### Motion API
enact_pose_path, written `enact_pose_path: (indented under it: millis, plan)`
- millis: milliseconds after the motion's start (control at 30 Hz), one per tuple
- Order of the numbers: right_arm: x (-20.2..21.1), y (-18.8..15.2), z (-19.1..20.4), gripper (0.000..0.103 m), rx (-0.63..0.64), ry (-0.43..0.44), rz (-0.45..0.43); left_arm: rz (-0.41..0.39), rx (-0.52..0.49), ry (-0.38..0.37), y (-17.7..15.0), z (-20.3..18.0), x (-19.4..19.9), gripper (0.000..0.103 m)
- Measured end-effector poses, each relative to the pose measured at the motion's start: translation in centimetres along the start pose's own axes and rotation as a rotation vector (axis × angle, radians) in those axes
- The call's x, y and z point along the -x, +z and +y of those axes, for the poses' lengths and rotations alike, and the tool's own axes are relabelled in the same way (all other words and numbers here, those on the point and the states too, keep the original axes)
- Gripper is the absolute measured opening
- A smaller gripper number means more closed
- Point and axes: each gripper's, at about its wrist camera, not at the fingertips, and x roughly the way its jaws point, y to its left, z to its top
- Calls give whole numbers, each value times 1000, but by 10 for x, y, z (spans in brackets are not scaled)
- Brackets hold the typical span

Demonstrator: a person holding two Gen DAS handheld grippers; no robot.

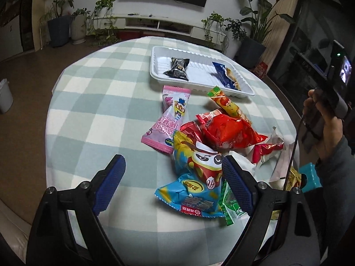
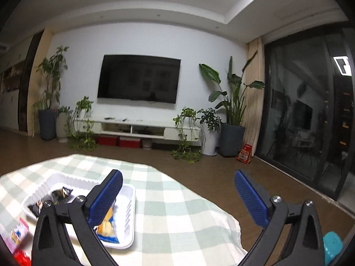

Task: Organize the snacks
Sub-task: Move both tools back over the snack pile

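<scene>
1. Left wrist view: left gripper is hanging wide open, empty, over the loose snack pile; a light-blue crinkled snack bag is lying between its blue pads, long axis running away from the camera.
2. White ribbed plastic tray is sitting beyond the pile on the green-checked tablecloth, holding a black packet and a navy packet, both lengthwise front-to-back.
3. Right wrist view: right gripper is pointing nearly level, jaws fully spread, holding nothing.

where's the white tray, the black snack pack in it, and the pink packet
white tray (image 1: pixel 200 49), left wrist view, far rim
black snack pack (image 1: pixel 178 67), left wrist view, middle of wrapper
pink packet (image 1: pixel 163 129), left wrist view, lower body
</scene>
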Motion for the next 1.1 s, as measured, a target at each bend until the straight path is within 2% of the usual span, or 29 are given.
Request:
enact_pose_path:
  millis: [33, 200, 233, 300, 400, 467, 600, 700, 833, 933, 1033, 1067, 1100]
  plan:
    - [6, 3, -4, 102, -24, 3, -26, 0, -8, 5, 2, 0, -1, 88]
    - [55, 15, -35, 103, -196, 19, -273, 33, -29, 14, 1, -1, -8, 88]
    - [61, 16, -40, 103, -225, 23, -298, 34, -38, 17, 1, -2, -8, 88]
    - [65, 17, -48, 103, -276, 37, -288, 36, -70, 25, 0, -7, -9, 88]
    - [81, 20, -61, 103, -355, 75, -183, 49, -91, 32, -1, -9, -10, 88]
    - [102, 14, -67, 103, -381, 133, -124, 69, -88, 35, 0, -8, -14, 88]
    - [164, -24, -63, 103, -377, 239, -23, 98, -119, 36, 0, -12, -22, 88]
    - [198, -53, -48, 103, -334, 286, 73, 113, -125, 49, 1, -16, -26, 88]
    - [210, -84, -29, 103, -325, 365, 274, 132, -167, 75, 5, -26, -30, 88]
    - [208, -99, -13, 103, -271, 383, 370, 193, -208, 119, 4, -31, -40, 88]
    - [197, -103, -4, 102, -257, 382, 438, 224, -175, 113, 2, -22, -48, 88]
    - [193, -107, -2, 102, -251, 377, 463, 230, -166, 102, 2, -19, -50, 83]
    - [189, -111, 1, 101, -241, 374, 493, 237, -160, 83, 2, -17, -53, 70]
